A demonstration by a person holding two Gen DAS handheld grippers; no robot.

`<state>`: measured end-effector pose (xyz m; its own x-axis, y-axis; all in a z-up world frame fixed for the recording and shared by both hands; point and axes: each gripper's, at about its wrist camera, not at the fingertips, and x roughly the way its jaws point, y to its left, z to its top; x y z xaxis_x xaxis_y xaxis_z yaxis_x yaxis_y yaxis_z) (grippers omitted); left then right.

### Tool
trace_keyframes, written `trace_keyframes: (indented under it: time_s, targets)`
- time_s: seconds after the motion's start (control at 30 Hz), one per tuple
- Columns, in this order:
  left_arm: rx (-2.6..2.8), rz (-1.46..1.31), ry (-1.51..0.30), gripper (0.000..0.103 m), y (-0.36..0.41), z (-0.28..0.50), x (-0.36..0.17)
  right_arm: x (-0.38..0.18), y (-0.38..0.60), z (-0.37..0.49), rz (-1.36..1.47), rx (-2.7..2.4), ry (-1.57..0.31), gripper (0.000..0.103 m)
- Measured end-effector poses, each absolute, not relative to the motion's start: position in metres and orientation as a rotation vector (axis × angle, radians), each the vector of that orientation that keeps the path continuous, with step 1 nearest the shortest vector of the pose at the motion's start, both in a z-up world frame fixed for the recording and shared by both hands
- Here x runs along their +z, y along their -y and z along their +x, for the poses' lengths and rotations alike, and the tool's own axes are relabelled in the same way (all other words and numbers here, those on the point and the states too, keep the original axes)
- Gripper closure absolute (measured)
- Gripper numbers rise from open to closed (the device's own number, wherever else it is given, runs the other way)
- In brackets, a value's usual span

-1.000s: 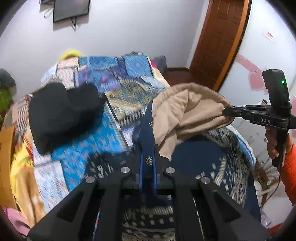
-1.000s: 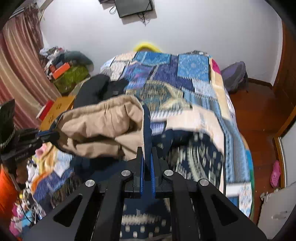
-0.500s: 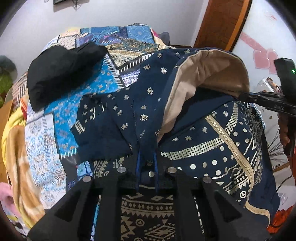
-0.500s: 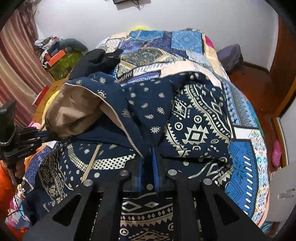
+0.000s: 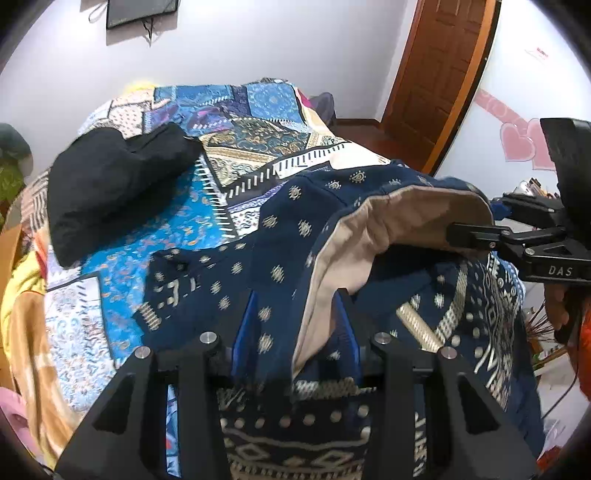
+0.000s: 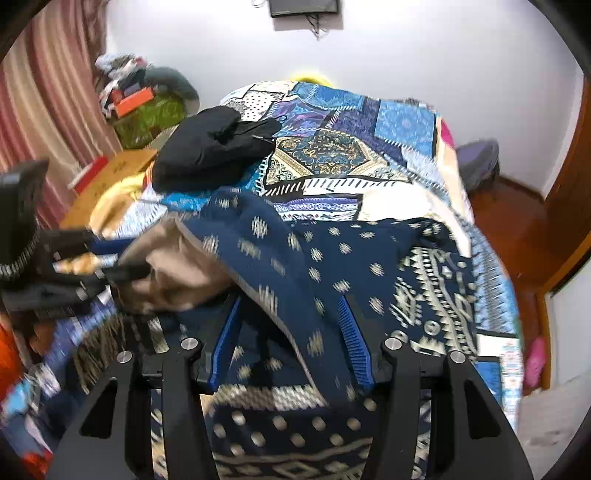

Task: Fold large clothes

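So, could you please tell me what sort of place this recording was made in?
Most likely a home bedroom: a bed under a patchwork quilt fills the view, a wooden door stands at the right, and striped curtains hang beside a heap of belongings.

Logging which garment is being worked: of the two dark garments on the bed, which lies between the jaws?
The navy gold-patterned garment with tan lining; it lies between both grippers' open jaws. The plain black garment sits untouched further up the bed.

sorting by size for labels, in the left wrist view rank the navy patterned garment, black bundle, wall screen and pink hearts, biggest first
1. navy patterned garment, though nearness to the camera inflates it
2. black bundle
3. wall screen and pink hearts look alike; not ranked
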<state>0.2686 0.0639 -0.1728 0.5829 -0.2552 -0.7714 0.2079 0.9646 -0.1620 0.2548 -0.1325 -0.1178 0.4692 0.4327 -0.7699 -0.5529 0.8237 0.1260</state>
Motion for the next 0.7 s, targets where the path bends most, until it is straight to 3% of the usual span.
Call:
trace_keyframes:
  time_s: [0.13,0.23,0.3,0.33,0.37,0.7]
  targets:
    - [-0.321,-0.107,-0.934,0.061,-0.054,0.282,-0.176,-0.119,0.138,0.265,-0.029,0.633,-0.936,0.054]
    - [-0.33,-0.127,-0.943,0.062,-0.051,0.29,-0.176,-0.116,0.14,0.263,-0.003,0.637,-0.928,0.071]
    - [-0.341,-0.142,-0.938,0.075,-0.051,0.292,-0.175,-0.115,0.142,0.26,0.004,0.646,-0.932,0.087]
    - [-0.351,-0.14,-0.936,0.09,-0.05,0.292,-0.174,-0.116,0.143,0.259,0.007,0.655,-0.939,0.09]
    - [-0.361,-0.131,-0.938,0.095,-0.049,0.291,-0.173,-0.116,0.143,0.257,0.005,0.67,-0.949,0.093]
    - [-0.485,-0.071,-0.914,0.097,-0.039,0.232,-0.155,-0.121,0.151,0.224,-0.066,0.775,-0.982,0.094]
